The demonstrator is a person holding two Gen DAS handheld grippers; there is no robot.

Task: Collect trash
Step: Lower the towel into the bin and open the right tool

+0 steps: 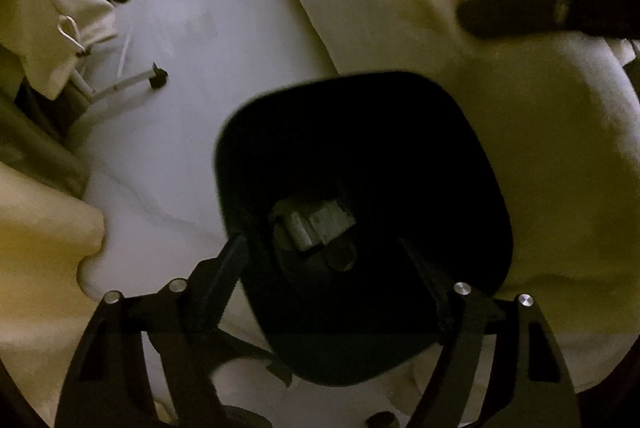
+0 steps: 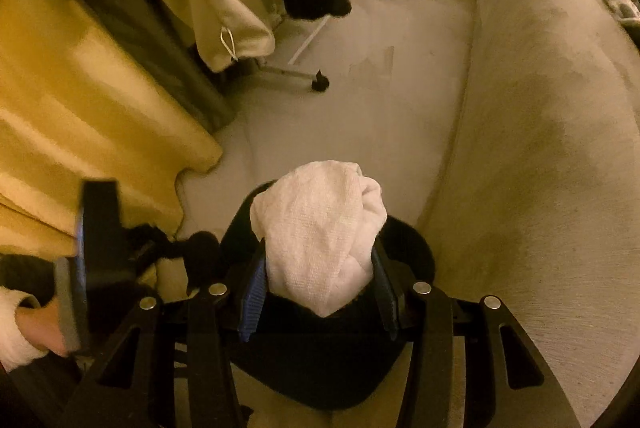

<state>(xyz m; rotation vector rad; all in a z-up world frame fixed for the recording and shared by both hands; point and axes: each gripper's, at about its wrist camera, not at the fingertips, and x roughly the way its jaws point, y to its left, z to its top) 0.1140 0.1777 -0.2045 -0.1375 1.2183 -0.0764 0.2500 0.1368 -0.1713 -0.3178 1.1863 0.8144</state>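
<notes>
The right gripper (image 2: 320, 280) is clamping a crumpled white paper towel (image 2: 320, 228) between its blue pads; the wad's long axis is running up the frame along the fingers. Directly below it, at lower centre, the black trash bin (image 2: 412, 248) is waiting, so I judge the coming move is a straight drop. The left gripper (image 1: 328, 268) is standing open and empty over the same bin (image 1: 360, 132) (some pale scraps are lying inside). Pale floor (image 2: 360, 100), yellow curtain (image 2: 80, 116) at left, beige sofa (image 2: 540, 148) at right.
</notes>
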